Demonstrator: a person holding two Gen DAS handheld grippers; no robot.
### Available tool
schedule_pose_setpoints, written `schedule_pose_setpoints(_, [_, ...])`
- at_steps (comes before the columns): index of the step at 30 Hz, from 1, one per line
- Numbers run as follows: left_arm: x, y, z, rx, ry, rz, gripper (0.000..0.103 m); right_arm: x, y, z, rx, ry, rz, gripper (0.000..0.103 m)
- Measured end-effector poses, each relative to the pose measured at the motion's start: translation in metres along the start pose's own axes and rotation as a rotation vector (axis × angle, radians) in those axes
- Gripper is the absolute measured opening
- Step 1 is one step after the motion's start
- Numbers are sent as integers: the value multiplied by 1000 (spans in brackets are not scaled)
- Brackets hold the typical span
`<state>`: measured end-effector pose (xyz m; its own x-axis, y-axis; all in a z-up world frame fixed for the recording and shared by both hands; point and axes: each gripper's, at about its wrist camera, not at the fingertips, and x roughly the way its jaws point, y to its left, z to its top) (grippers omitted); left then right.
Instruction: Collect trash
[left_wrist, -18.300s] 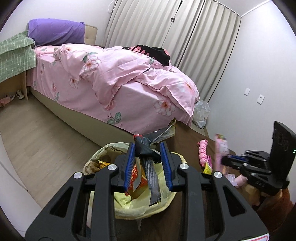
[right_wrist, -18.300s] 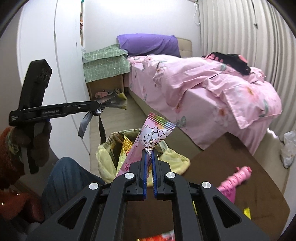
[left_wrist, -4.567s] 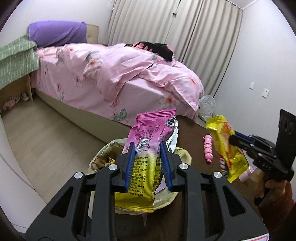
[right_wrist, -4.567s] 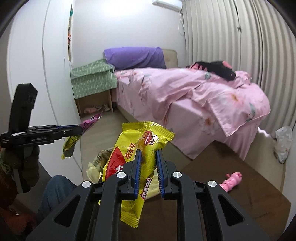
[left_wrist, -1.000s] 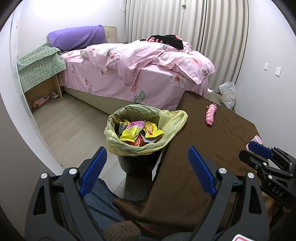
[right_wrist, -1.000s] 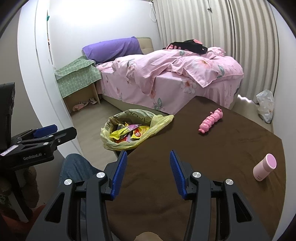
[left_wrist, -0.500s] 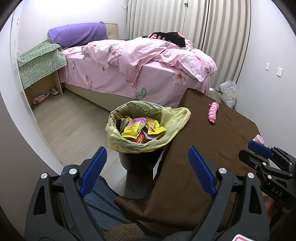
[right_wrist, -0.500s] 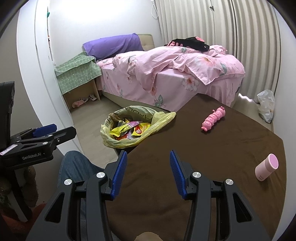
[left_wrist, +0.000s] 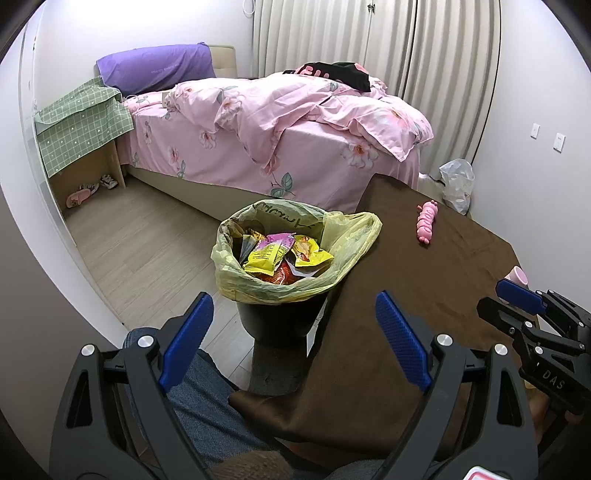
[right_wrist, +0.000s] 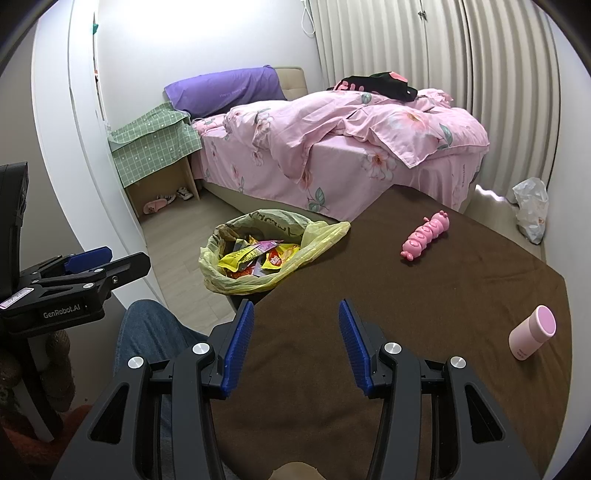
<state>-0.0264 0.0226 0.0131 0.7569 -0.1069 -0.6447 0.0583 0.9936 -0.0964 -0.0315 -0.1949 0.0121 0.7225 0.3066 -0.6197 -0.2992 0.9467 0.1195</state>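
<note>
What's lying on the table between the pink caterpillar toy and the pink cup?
Nothing: in the right wrist view the brown cloth is bare between the caterpillar toy and the pink cup.

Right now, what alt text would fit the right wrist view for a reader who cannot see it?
The right claw stands open and empty over a brown-covered table with no wrappers on it. A bin lined with a yellow bag at the table's far left edge holds snack wrappers. A pink caterpillar toy and a pink cup lie on the table.
</note>
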Motion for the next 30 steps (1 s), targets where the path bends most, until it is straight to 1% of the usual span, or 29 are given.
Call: schedule_pose_setpoints(30, [2, 1, 0, -3, 7, -1, 85, 2, -1, -1, 0, 3, 0, 45])
